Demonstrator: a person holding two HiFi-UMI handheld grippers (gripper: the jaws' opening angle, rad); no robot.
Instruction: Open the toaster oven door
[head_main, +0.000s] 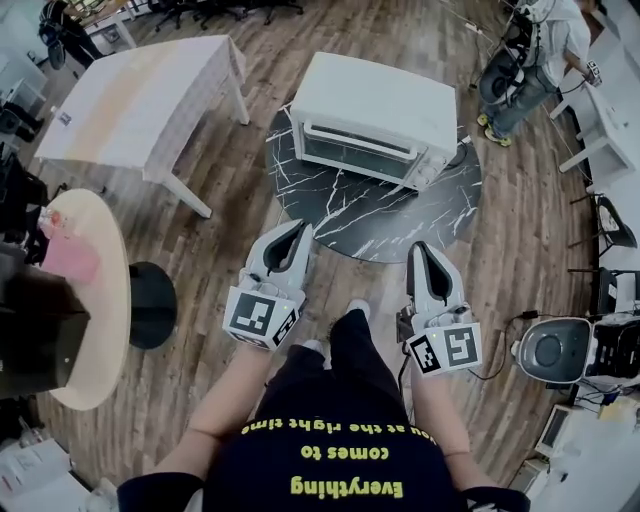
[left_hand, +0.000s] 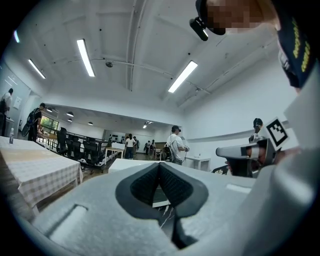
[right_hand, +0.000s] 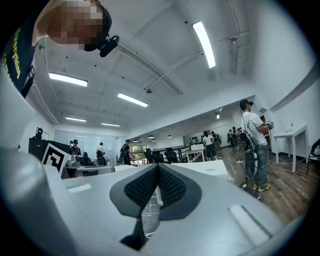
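- Toaster oven (head_main: 375, 115): white, on the far half of a round dark marbled counter (head_main: 380, 225). Its glass door (head_main: 358, 157) faces near and is fully shut. The handle bar (head_main: 362, 139) runs along the door's top edge.
- Left hand-held gripper (head_main: 303, 232): clenched, pads pressed together, nothing between them. It hangs over the counter's near edge, well apart from the oven.
- Right hand-held gripper (head_main: 420, 250): also clenched and empty. It is at the near edge, a little nearer the person than the left one.
- Step in hand, as judged: the approach. No contact with the door yet.

Risks from here:
- Both sets of jaws are closed. If one reaches the handle without parting first, it will butt the bar or skate off it.
- The bar looks slim and sits close to the door face. A shallow bite could slip once the pull starts.
- The oven looks light and stands free. A straight pull toward the near side may drag the whole box across the smooth counter rather than swing the door. Bracing the top with the spare gripper would likely prevent that.
- The door probably hinges at the bottom. Released early, it could drop hard onto the counter.
- A person (head_main: 535, 60) stands far right, well clear.
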